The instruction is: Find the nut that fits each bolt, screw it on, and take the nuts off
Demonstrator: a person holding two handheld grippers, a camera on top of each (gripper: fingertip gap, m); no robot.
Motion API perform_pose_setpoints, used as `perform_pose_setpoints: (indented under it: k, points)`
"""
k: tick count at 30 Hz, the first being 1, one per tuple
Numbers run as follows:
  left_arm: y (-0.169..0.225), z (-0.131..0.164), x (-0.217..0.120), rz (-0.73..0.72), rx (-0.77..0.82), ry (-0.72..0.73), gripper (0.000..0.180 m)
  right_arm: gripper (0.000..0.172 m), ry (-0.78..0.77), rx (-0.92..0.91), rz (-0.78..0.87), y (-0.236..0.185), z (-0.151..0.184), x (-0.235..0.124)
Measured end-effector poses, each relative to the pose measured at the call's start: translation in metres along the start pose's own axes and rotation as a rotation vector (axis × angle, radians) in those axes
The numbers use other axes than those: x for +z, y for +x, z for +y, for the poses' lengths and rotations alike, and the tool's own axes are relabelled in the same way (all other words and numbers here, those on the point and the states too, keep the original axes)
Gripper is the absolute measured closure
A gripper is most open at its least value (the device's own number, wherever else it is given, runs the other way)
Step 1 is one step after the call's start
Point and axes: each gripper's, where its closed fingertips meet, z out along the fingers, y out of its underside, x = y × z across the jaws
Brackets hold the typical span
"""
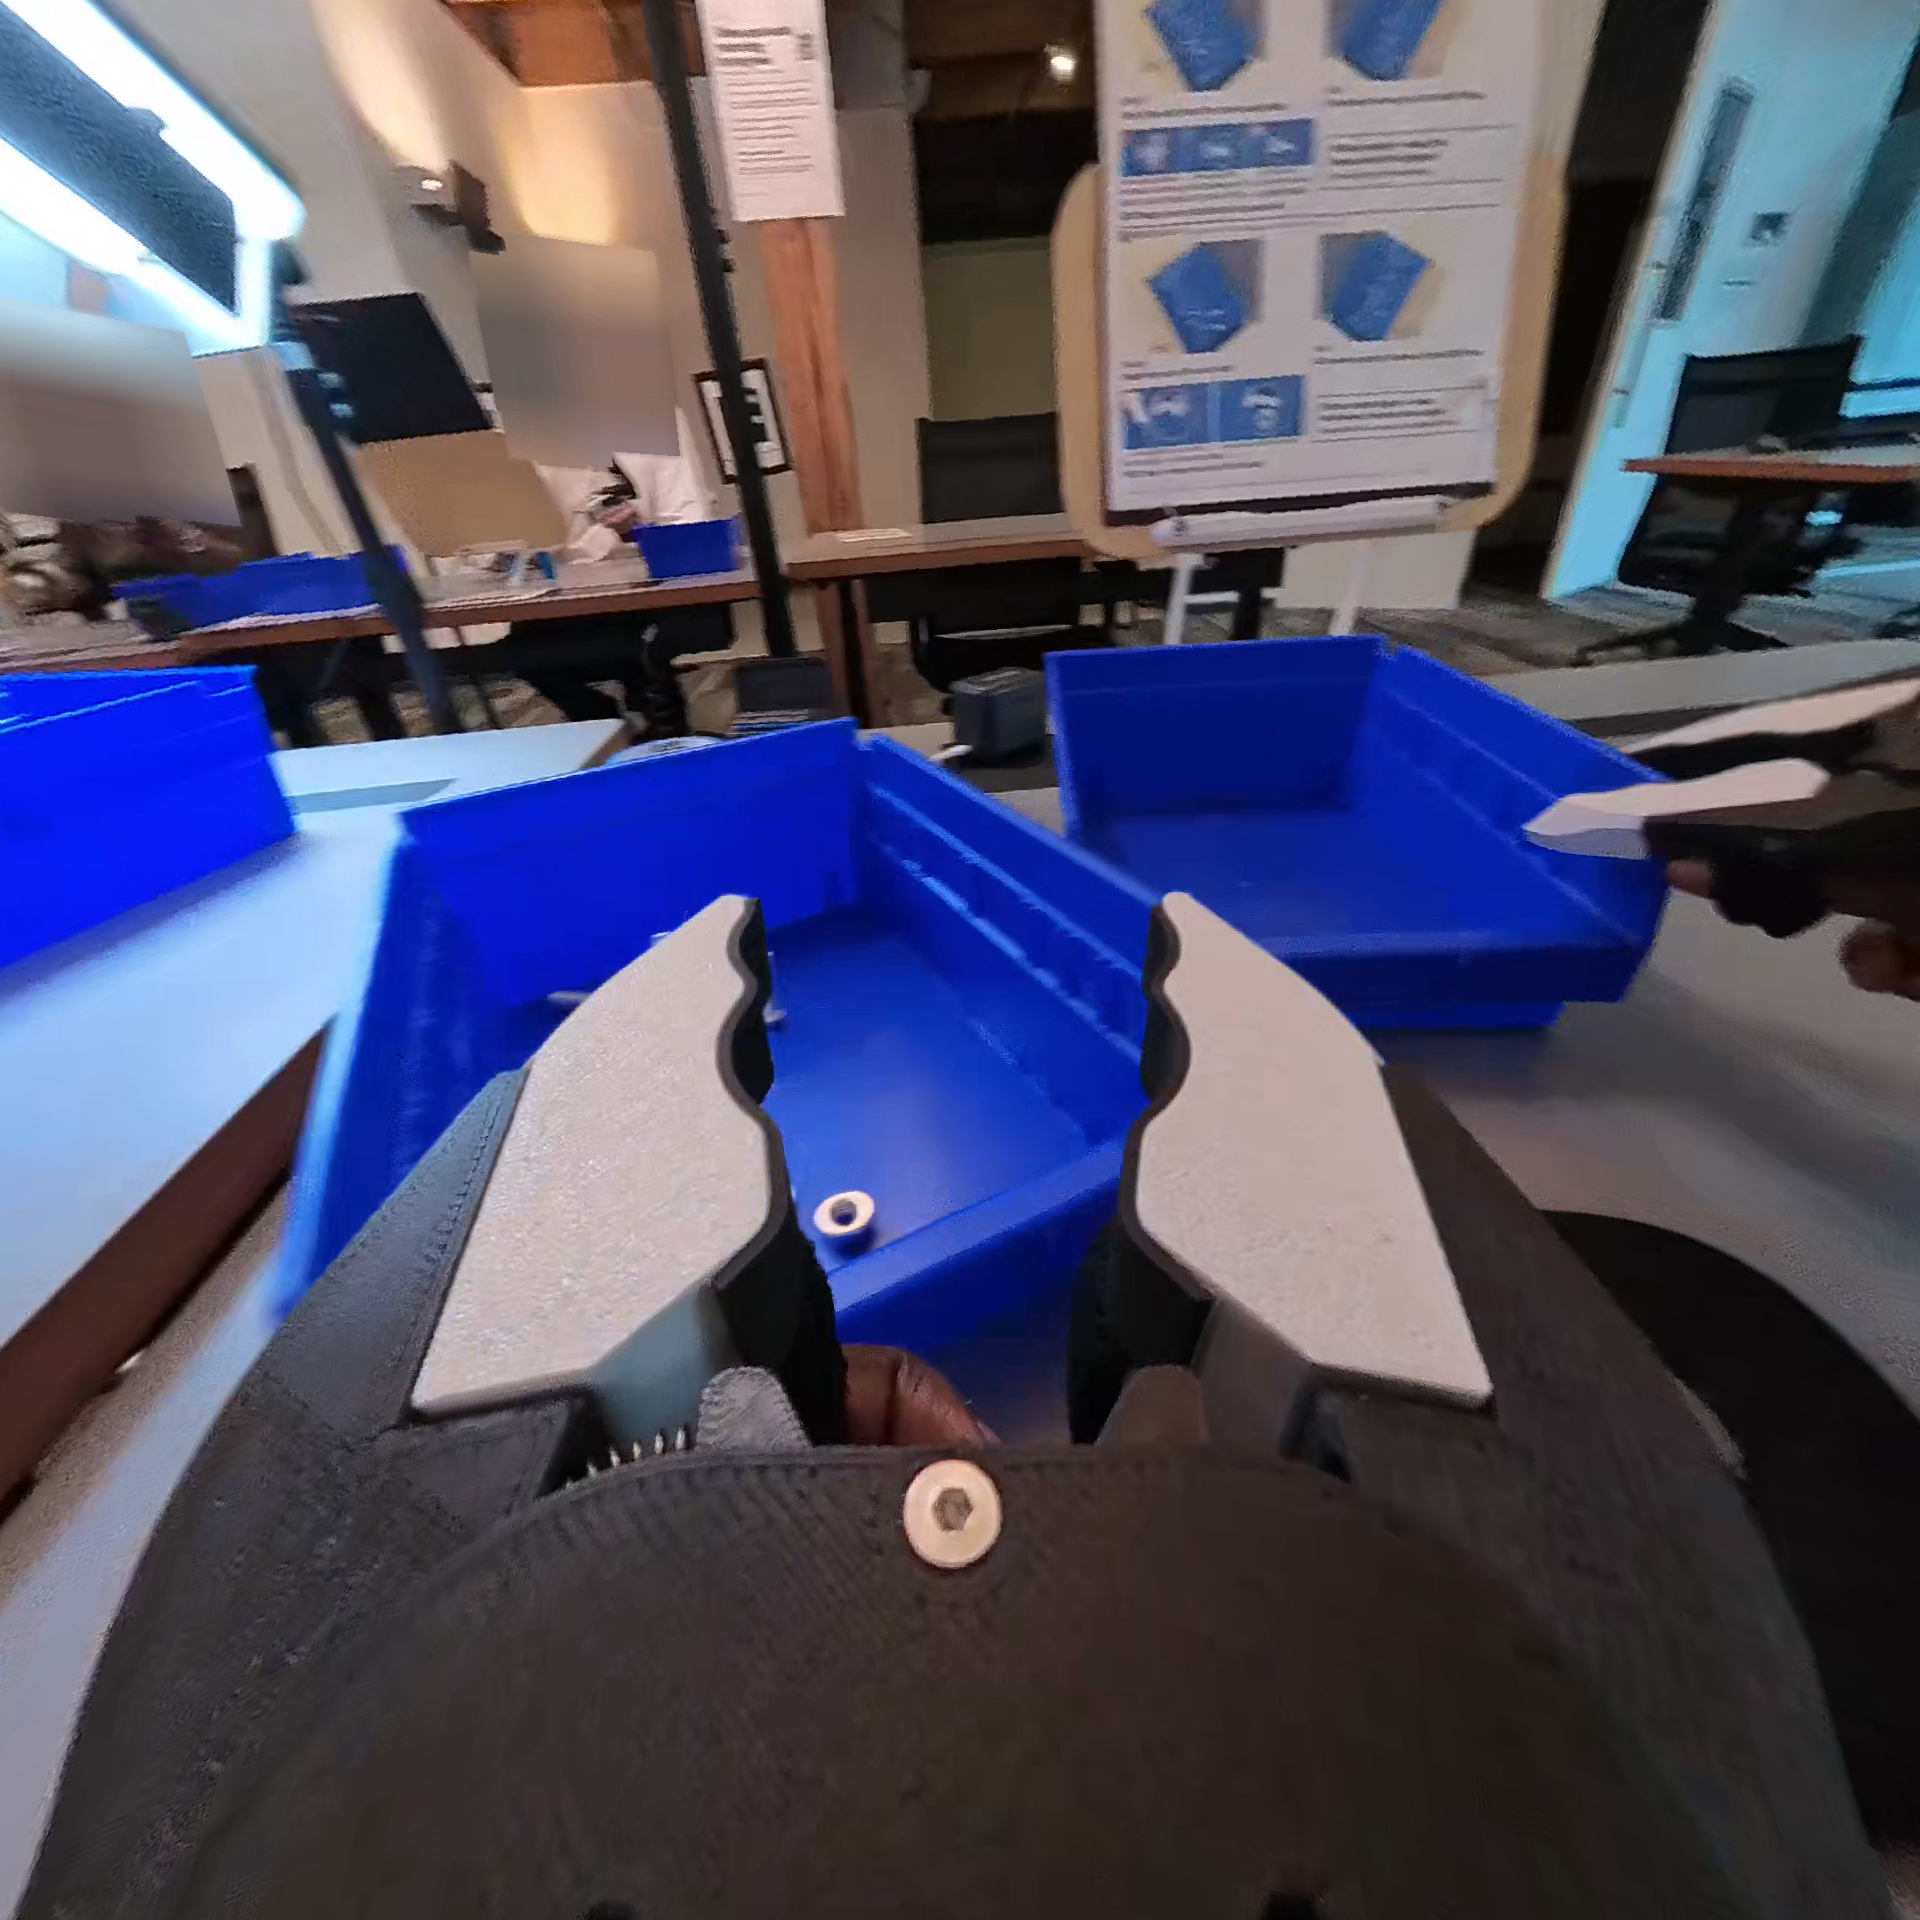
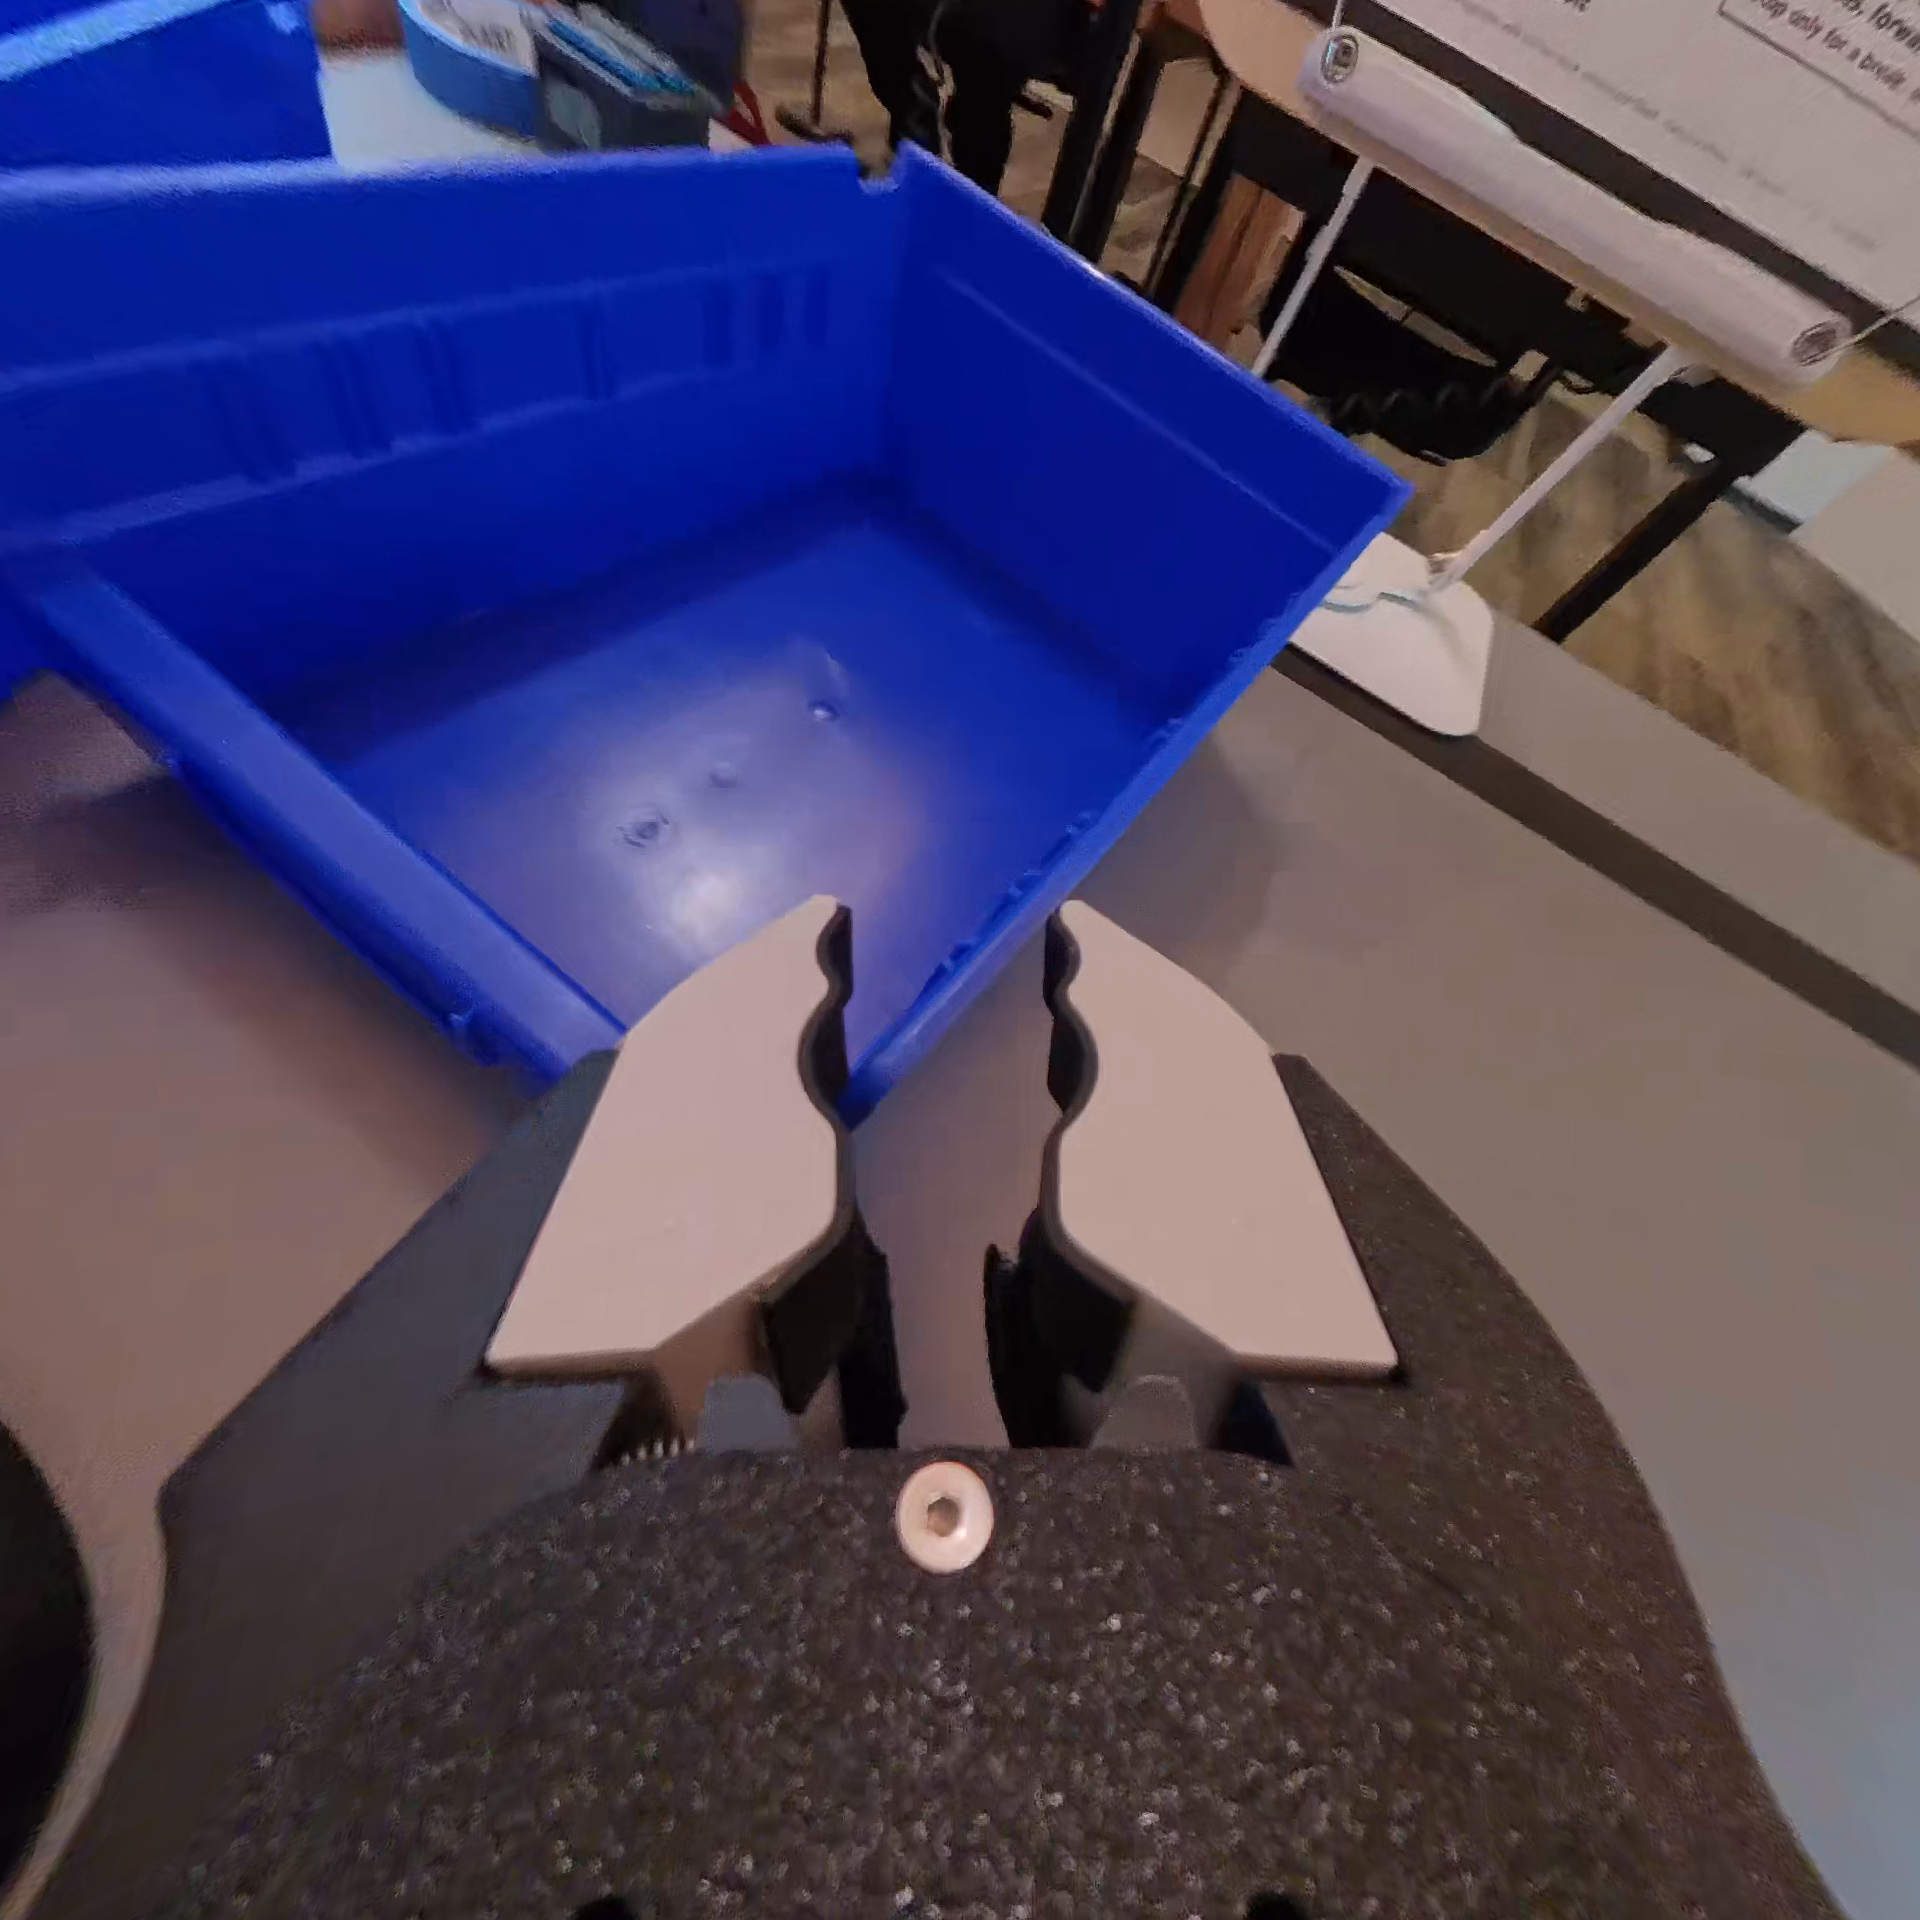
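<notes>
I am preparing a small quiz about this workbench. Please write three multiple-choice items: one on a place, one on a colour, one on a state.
1. Where does the metal nut lie?
A. in the nearer bin
B. on the table
C. in the farther bin

2. What colour are the bins?
A. red
B. blue
C. green

3. How do the left gripper's fingers stand?
A. shut on a bolt
B. shut on nothing
C. apart, holding nothing

Answers: 1 A, it rests on the floor of the nearer bin; 2 B, both bins are blue; 3 C, only bin floor shows between the fingers.
</notes>
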Motion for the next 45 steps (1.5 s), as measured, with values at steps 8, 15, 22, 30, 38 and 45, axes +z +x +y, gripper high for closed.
perform_pose_setpoints:
  k: [8, 15, 22, 30, 38, 45]
  points:
    - [0.100, 0.022, 0.032, 0.211, 0.014, -0.131, 0.112, 0.156, -0.100, -0.029, 0.016, 0.032, 0.038, -0.041]
    - [0.154, 0.068, 0.062, 0.324, 0.013, -0.397, 0.132, 0.145, -0.153, 0.012, -0.096, 0.035, 0.068, -0.068]
    - [0.181, 0.058, 0.092, 0.292, 0.130, -0.362, 0.163, 0.161, -0.177, -0.087, 0.051, 0.076, 0.083, -0.075]
    - [0.282, 0.037, 0.134, 0.420, 0.166, -0.311, 0.164, 0.161, -0.218, -0.030, 0.164, 0.171, 0.123, -0.106]
    - [0.386, 0.040, 0.158, 0.547, 0.210, -0.307, 0.163, 0.161, -0.245, 0.018, 0.266, 0.258, 0.173, -0.138]
    - [0.449, 0.043, 0.155, 0.634, 0.241, -0.303, 0.160, 0.161, -0.242, 0.014, 0.326, 0.309, 0.201, -0.165]
